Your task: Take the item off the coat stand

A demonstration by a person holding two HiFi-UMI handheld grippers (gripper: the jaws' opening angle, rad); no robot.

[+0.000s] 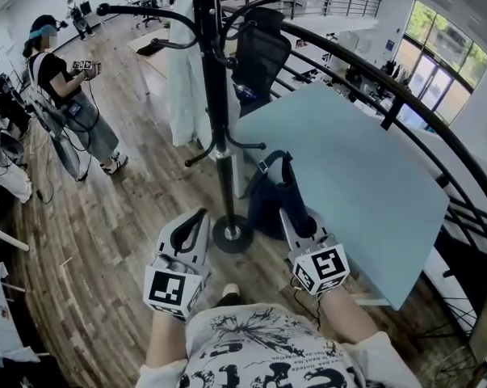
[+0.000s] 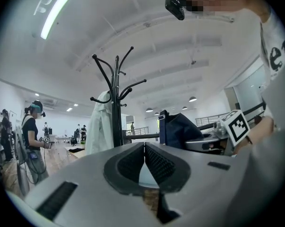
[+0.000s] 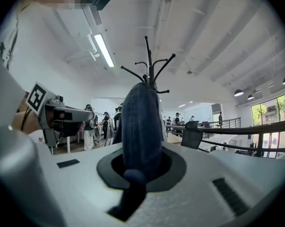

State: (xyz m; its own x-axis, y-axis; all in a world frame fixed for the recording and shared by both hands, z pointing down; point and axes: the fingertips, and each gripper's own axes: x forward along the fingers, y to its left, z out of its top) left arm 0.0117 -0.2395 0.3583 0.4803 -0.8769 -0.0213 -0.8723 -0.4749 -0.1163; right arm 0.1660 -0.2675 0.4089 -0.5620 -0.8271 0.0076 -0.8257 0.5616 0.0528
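Forearms are seen at the bottom of the head view, each carrying a set of tongs with a marker cube. The left tongs (image 1: 196,218) are shut tip to tip with nothing between them, and are held low near the round base (image 1: 232,234) of the coat stand (image 1: 213,71), apart from it. The right tongs (image 3: 141,161) are clamped on dark navy fabric of the bag (image 1: 274,204), which fills the gap between the jaws in the right gripper view. The bag is seen low down, just right of the stand's pole and against the edge of the light blue table (image 1: 348,184). Its strap loop (image 1: 277,162) is raised close beside a short lower hook (image 1: 249,145); whether the loop is on that hook cannot be told. Wooden floor (image 1: 106,249) is spread beneath the stand. Farther off, a white coat (image 1: 186,71) is hung on the far side of the pole, with a black office chair (image 1: 255,51) just to its right. A curved black railing (image 1: 405,95) is run behind the table. At the far left, a person (image 1: 65,95) is seen standing on the floor.
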